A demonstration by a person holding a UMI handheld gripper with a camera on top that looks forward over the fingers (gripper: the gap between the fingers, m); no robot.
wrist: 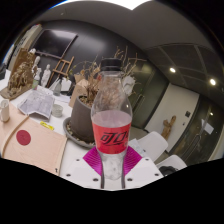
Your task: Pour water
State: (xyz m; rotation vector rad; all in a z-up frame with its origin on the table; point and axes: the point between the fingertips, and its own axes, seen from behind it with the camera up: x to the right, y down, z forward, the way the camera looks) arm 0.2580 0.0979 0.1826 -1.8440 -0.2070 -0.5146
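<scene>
Pink pads (97, 160) on the gripper (112, 165) pressed against both sides of a clear plastic bottle (111, 120), clamping it near its base and holding it upright. It had a red label and a dark cap. Beyond it stood a grey pot (80, 115) of dried plants on a cluttered table (40, 145).

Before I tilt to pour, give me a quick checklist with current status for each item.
1. Bottle between the fingers: ok.
2. Both pads pressing the bottle: cannot tell; the pink pad sits right at its base.
3. Bottle upright: ok.
4. Cap removed: not ok, it looks on.
5. Receiving cup in view: not ok, none visible.
6. Water in bottle: cannot tell.
</scene>
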